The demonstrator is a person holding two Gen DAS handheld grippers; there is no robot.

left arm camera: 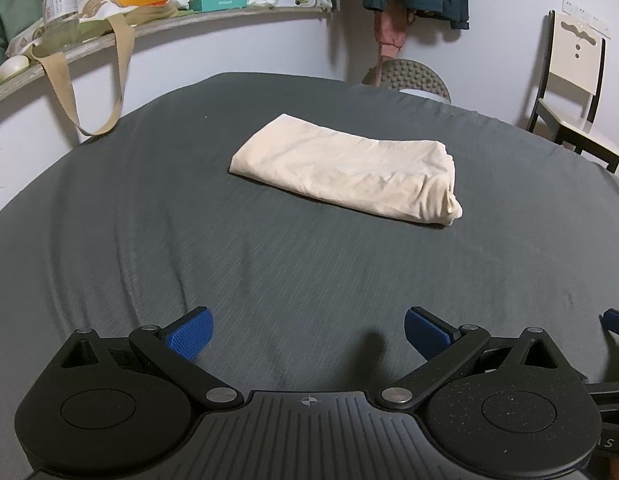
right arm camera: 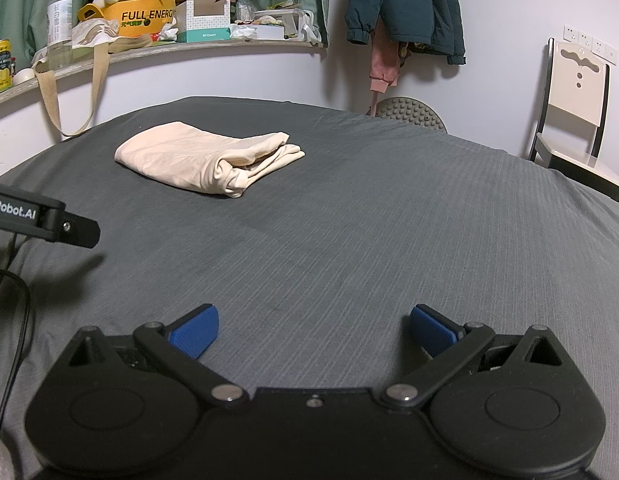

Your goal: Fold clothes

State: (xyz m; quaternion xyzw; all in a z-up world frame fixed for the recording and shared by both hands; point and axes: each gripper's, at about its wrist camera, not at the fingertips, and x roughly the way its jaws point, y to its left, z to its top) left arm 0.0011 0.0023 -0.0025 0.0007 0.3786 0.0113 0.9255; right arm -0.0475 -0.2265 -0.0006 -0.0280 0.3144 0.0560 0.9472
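One cream garment (left arm camera: 347, 174), soft and creased, lies folded into a flat oblong on the dark grey ribbed bed sheet (left arm camera: 149, 220), well ahead of both tools. The left tool (left arm camera: 307, 338) and right tool (right arm camera: 313, 332) each carry two blue cross-hatched pads on black linkage arms, spread wide with nothing between them. The right wrist view alone shows the garment's rolled, layered end and the left tool's black body at its left edge. One white-backed chair (right arm camera: 577, 112) stands by the wall.
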